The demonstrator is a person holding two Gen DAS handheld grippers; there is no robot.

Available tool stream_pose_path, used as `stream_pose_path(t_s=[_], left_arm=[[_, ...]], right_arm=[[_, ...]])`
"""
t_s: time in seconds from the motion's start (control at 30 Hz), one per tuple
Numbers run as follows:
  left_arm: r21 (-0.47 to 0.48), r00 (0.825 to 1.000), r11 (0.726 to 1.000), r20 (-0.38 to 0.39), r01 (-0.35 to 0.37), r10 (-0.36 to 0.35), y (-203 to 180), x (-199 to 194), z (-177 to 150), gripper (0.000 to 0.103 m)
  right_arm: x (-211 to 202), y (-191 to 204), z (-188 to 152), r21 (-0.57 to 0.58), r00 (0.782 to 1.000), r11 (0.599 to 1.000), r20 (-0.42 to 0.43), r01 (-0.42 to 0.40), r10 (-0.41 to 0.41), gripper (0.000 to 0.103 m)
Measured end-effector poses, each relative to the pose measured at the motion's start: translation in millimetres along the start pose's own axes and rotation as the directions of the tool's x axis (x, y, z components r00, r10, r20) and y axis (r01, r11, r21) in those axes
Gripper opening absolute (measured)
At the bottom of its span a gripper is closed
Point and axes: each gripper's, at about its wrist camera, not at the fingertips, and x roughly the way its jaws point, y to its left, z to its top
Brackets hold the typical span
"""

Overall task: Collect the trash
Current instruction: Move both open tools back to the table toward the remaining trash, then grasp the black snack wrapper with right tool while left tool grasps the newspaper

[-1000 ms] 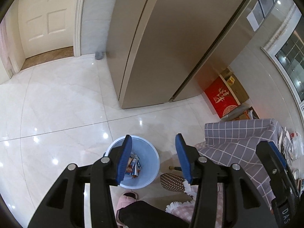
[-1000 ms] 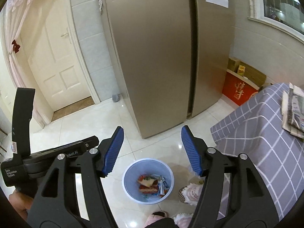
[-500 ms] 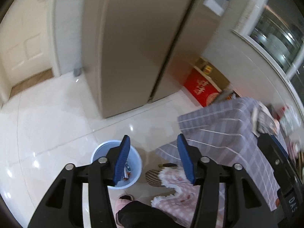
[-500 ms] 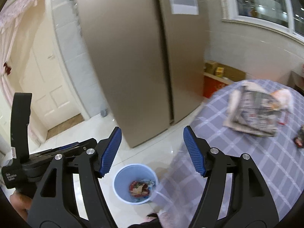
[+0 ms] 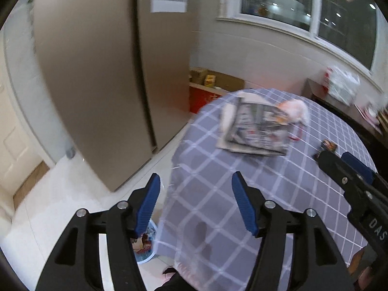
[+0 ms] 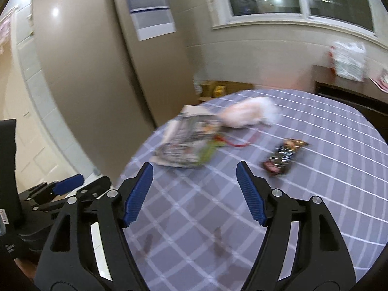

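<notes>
A dark snack wrapper (image 6: 283, 157) lies on the grey checked tablecloth (image 6: 315, 206), beyond my right gripper's right finger. It also shows in the left wrist view as the wrapper (image 5: 328, 145). Further back sit a stack of papers (image 6: 186, 145) and a crumpled pale wad (image 6: 247, 114). My right gripper (image 6: 194, 167) hovers over the cloth, its jaws opening with nothing between them. My left gripper (image 5: 196, 181) hangs over the table's left edge, jaws also opening and empty. The blue bin (image 5: 145, 245) with trash stands on the floor below its left finger.
A tall beige fridge (image 5: 97, 84) stands left of the table, with a cream door (image 5: 14, 150) further left. A red box (image 5: 201, 97) sits by the wall. A dark side cabinet (image 6: 339, 87) holds a white bag (image 6: 349, 58) under the window.
Both views have swung from the bin on the floor up and right onto the table. The wrapper, papers and wad have come into view. Both grippers' jaws stand wider than before.
</notes>
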Motion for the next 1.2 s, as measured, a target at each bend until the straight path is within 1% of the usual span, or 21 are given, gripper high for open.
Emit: stream_pose_path(t_s=[0.13,0.3,0.5,0.57,0.63,0.77,0.83,0.93,1.07,1.13,1.17,1.2], left_arm=[[0.071,1.0,0.997,0.002,0.004,-0.004,-28.3,3.0,1.4,0.064],[0.15,1.0,0.989,-0.009,-0.006,0.008,-56.7,13.0,-1.4,0.065],[0.203,0.999,0.979,-0.036,-0.015,0.022,-74.5,32.4,-2.9,0.065],[0.234,0.998,0.972,-0.055,-0.019,0.033,-79.1,40.4,-4.4,0.065],[0.254,0.997,0.967,-0.059,-0.03,0.046,-83.5,47.6,-4.2,0.065],[0.281,0.997,0.959,-0.058,-0.041,0.059,-89.6,57.9,0.9,0.065],[0.305,0.997,0.951,-0.045,-0.051,0.067,-93.3,61.2,4.4,0.065],[0.377,0.996,0.923,-0.009,-0.082,0.092,-105.9,66.1,8.7,0.065],[0.438,0.996,0.894,0.025,-0.091,0.089,-120.2,73.0,17.3,0.065],[0.454,0.996,0.887,0.02,-0.091,0.092,-124.1,79.1,20.4,0.065],[0.46,0.995,0.882,0.03,-0.099,0.095,-124.8,80.5,22.4,0.064],[0.465,0.996,0.88,0.038,-0.094,0.087,-125.1,80.4,23.7,0.06]], right_arm=[[-7.2,-39.1,-0.7,0.062,0.999,0.997,-0.003,0.051,-0.051,0.072],[-8.9,-70.3,-2.9,0.115,0.996,0.989,-0.022,0.09,-0.088,0.072],[1.7,-90.9,-7.5,0.151,0.991,0.981,-0.074,0.125,-0.115,0.072],[8.8,-97.8,-7.5,0.172,0.99,0.978,-0.095,0.121,-0.106,0.072],[11.6,-102.7,-7.7,0.191,0.99,0.975,-0.109,0.114,-0.095,0.072],[19.3,-110.0,-5.6,0.201,0.985,0.97,-0.137,0.134,-0.108,0.074],[22.9,-113.1,-4.0,0.204,0.983,0.969,-0.148,0.142,-0.112,0.075],[28.2,-117.4,-0.9,0.212,0.982,0.967,-0.157,0.141,-0.109,0.076],[39.0,-122.7,5.0,0.221,0.979,0.964,-0.173,0.146,-0.108,0.076],[46.4,-124.3,8.2,0.218,0.975,0.964,-0.191,0.151,-0.11,0.076],[50.0,-125.0,10.1,0.219,0.974,0.964,-0.197,0.153,-0.11,0.076],[51.9,-124.9,11.7,0.216,0.974,0.964,-0.197,0.153,-0.11,0.077]])
